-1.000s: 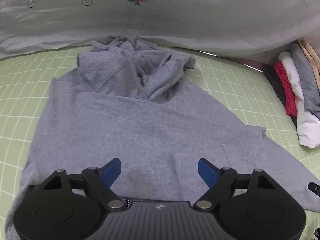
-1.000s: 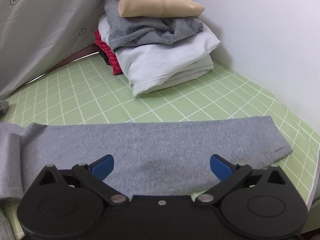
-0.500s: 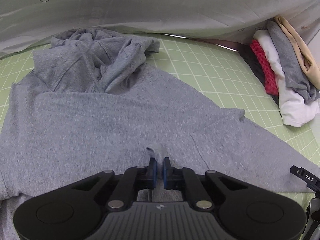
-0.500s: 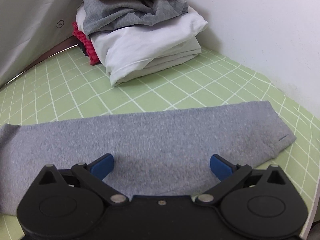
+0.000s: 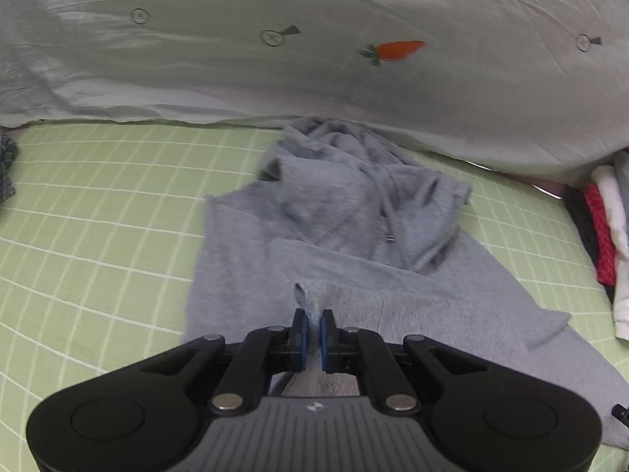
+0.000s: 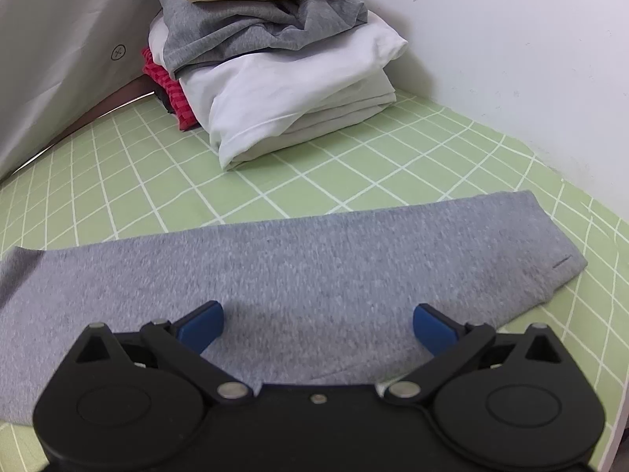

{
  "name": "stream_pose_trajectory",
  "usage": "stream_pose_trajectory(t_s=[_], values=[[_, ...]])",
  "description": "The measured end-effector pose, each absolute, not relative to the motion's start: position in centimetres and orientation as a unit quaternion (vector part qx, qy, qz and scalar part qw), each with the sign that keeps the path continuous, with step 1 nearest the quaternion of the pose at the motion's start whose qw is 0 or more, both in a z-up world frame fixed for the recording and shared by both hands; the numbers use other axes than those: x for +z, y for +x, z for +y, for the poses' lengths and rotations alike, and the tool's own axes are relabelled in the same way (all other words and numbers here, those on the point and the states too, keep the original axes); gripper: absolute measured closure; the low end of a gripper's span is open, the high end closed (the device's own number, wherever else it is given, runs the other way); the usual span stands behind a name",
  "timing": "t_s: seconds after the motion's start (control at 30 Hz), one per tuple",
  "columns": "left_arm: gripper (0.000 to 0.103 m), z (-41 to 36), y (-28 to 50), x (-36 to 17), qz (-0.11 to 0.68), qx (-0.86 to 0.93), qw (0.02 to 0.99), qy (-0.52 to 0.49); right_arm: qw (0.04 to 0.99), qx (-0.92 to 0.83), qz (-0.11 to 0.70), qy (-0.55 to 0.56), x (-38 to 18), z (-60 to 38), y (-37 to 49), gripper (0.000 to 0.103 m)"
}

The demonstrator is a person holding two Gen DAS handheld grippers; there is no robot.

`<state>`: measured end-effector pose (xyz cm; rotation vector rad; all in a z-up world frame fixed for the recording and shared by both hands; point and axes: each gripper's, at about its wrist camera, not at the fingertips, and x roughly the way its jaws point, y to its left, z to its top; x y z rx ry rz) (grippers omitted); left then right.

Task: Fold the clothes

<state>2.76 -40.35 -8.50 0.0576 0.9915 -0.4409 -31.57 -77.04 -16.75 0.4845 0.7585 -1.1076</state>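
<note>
A grey hoodie (image 5: 354, 220) lies on the green checked sheet (image 5: 98, 212), hood bunched at the far end under the quilt. My left gripper (image 5: 311, 332) is shut on a pinched fold of the hoodie's body fabric and holds it raised, so the near part is folded over. In the right wrist view the hoodie's sleeve (image 6: 314, 259) lies flat across the sheet, cuff to the right. My right gripper (image 6: 317, 324) is open just above the sleeve's near edge, holding nothing.
A stack of folded clothes (image 6: 283, 74), beige on top, then grey, white and red, stands in the corner by the white wall (image 6: 530, 39); it also shows in the left wrist view (image 5: 609, 228). A pale quilt (image 5: 314, 39) with carrot prints bounds the far side.
My left gripper closed on the hoodie fabric, then lifted it and carried it toward the hood. My right gripper stayed open and edged nearer the sleeve.
</note>
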Motion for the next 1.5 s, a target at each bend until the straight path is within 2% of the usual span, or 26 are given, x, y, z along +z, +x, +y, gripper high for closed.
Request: stream_pose_trajectory(t_s=[0.17, 0.4, 0.43, 0.57, 0.6, 0.7, 0.8, 0.9, 1.07, 1.5], values=[[0.094, -36.8, 5.5, -8.2, 0.464, -0.155, 0.872, 0.021, 0.754, -0.511, 0.347, 0.224, -16.7, -77.0, -31.6, 0.000], [0.090, -36.7, 5.6, -10.2, 0.488, -0.132, 0.862, 0.030, 0.752, -0.514, 0.346, 0.225, -16.7, -76.9, -31.5, 0.000], [0.083, -36.9, 5.5, -10.7, 0.492, -0.126, 0.860, 0.038, 0.752, -0.515, 0.346, 0.225, -16.7, -76.9, -31.5, 0.000], [0.069, -36.7, 5.3, -11.5, 0.507, -0.106, 0.855, 0.019, 0.751, -0.515, 0.347, 0.226, -16.7, -76.9, -31.4, 0.000], [0.059, -36.8, 5.3, -11.5, 0.508, -0.110, 0.854, 0.016, 0.751, -0.513, 0.348, 0.228, -16.7, -77.0, -31.4, 0.000], [0.020, -37.8, 5.1, -11.1, 0.506, -0.121, 0.853, 0.037, 0.754, -0.507, 0.349, 0.231, -16.7, -77.2, -31.7, 0.000], [0.018, -39.3, 4.4, -10.2, 0.491, -0.126, 0.857, 0.090, 0.756, -0.501, 0.350, 0.235, -16.6, -77.5, -31.9, 0.000], [0.012, -39.4, 3.6, -9.4, 0.486, -0.136, 0.859, 0.086, 0.762, -0.496, 0.348, 0.229, -16.5, -77.7, -32.5, 0.000], [0.008, -39.3, 2.1, -8.3, 0.474, -0.136, 0.865, 0.094, 0.760, -0.516, 0.336, 0.207, -15.9, -79.2, -34.8, 0.000], [0.005, -37.3, -1.0, -7.5, 0.477, -0.111, 0.869, 0.068, 0.718, -0.581, 0.324, 0.203, -15.9, -86.7, -41.6, 0.000]])
